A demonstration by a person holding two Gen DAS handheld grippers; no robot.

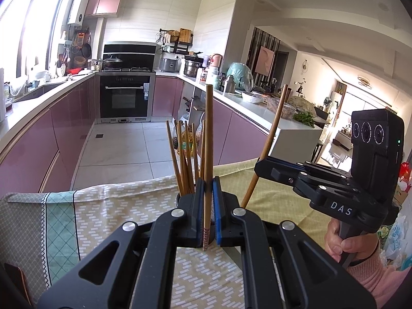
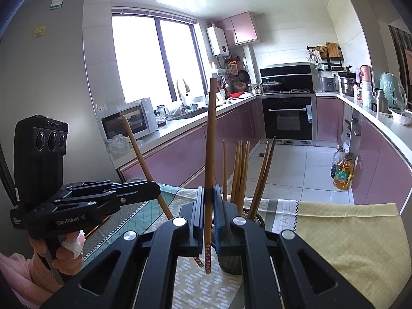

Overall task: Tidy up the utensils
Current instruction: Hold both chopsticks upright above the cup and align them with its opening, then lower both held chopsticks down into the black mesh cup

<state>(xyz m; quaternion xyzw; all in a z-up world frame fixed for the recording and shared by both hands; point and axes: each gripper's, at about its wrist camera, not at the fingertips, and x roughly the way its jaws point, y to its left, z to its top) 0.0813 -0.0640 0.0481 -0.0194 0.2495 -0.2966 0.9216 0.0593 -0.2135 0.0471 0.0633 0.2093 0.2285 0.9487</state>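
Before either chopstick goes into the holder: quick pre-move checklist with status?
1. Left gripper shut on its chopstick: ok.
2. Right gripper shut on its chopstick: ok.
3. Both sticks patterned end down, roughly upright: ok.
4. Holder upright on the tablecloth: ok.
5. Room left among the chopsticks already in it: cannot tell.
6. Held tips above the holder rim: not ok, they hang beside it.

Home kitchen: built-in oven (image 1: 125,97), pink cabinets (image 2: 195,152), sink faucet (image 2: 182,87), microwave (image 2: 128,123).
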